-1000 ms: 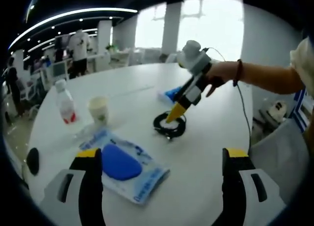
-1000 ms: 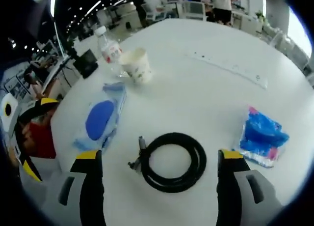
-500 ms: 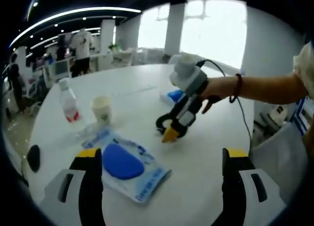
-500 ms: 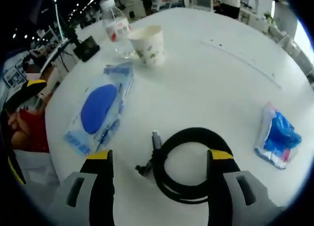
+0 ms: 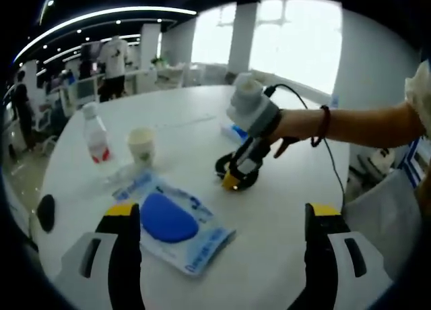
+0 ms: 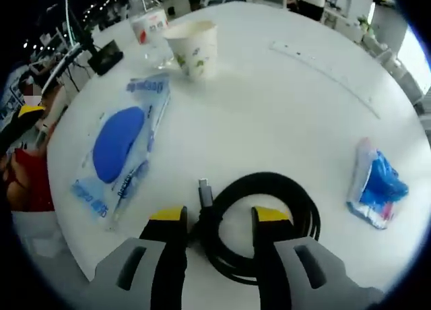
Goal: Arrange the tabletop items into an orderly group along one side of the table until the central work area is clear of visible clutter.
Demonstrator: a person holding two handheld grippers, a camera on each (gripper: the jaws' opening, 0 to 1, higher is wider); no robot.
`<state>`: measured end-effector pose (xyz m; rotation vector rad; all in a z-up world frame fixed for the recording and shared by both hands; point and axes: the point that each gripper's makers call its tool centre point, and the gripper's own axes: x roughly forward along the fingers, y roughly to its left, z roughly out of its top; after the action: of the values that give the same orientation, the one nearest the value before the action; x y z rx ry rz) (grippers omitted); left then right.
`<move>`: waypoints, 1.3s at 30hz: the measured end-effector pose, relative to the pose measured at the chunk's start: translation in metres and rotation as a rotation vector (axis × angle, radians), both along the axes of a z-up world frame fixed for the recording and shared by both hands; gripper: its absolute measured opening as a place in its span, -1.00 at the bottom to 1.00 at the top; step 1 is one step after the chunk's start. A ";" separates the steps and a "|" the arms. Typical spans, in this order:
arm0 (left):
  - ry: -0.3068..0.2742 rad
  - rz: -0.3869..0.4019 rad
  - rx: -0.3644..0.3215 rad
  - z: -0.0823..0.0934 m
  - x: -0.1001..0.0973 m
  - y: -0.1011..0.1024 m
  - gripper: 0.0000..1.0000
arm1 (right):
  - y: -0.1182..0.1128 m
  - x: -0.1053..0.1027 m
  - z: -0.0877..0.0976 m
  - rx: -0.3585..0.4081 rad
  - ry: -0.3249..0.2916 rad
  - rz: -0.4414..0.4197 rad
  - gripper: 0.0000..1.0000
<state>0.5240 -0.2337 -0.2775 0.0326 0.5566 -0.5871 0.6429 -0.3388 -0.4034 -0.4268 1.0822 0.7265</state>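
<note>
Since a second ago the right tongs (image 6: 210,219) have been lowered onto the black coiled cable (image 6: 259,224) and their jaws drawn in from wide apart to a narrow gap, now straddling the left strand of the coil beside its metal plug. Whether the strand is already pinched cannot be told. From this it is judged that the cable is being taken up first, so that it can be carried out of the middle of the round white table (image 6: 283,108).

The left tongs (image 5: 219,219) are held wide open with nothing between the jaws, above the near part of the table. In the left gripper view the right tongs are seen tipped down onto the coil, with the person's hand behind them.

The cable is rubbery, matt and loosely wound. To its left a clear glossy plastic pouch with a blue oval pad inside (image 6: 121,145) is laid flat. Further off, a cream paper cup (image 6: 193,48), printed and tapered, is stood beside a clear plastic bottle with a red label (image 6: 145,23). At the right a crinkled blue packet (image 6: 377,185) is left well apart
</note>
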 end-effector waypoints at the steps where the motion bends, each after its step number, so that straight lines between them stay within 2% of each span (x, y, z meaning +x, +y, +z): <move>1: 0.001 -0.001 0.000 0.000 0.000 0.000 0.97 | -0.001 0.000 0.000 -0.010 -0.006 0.003 -0.36; 7: 0.005 -0.002 0.002 -0.001 -0.001 0.000 0.97 | 0.002 -0.002 0.000 0.000 0.018 -0.021 -0.57; 11: 0.007 0.001 0.004 -0.001 -0.001 0.000 0.96 | 0.003 -0.001 0.000 -0.004 0.012 -0.024 -0.67; 12: 0.007 0.001 0.006 -0.001 -0.001 0.001 0.96 | 0.001 0.000 -0.001 -0.003 0.019 -0.053 -0.69; 19: 0.008 0.004 0.007 -0.001 0.000 0.002 0.96 | -0.001 0.001 -0.001 0.045 0.061 -0.103 -0.77; 23: 0.010 0.003 0.008 -0.001 -0.001 0.002 0.95 | -0.001 0.001 0.002 0.071 0.061 -0.138 -0.79; 29: 0.011 0.006 0.010 -0.002 0.000 0.003 0.95 | 0.000 0.004 0.024 0.157 0.036 -0.181 -0.81; 34: 0.014 -0.002 0.012 -0.002 -0.001 0.001 0.95 | -0.003 0.006 0.042 0.190 0.006 -0.189 -0.82; 39: 0.007 -0.006 -0.028 0.002 -0.001 -0.003 0.95 | -0.010 0.006 0.052 0.212 -0.013 -0.204 -0.83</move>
<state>0.5229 -0.2369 -0.2756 0.0056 0.5552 -0.6006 0.6487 -0.3489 -0.3513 -0.1375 1.0076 0.6478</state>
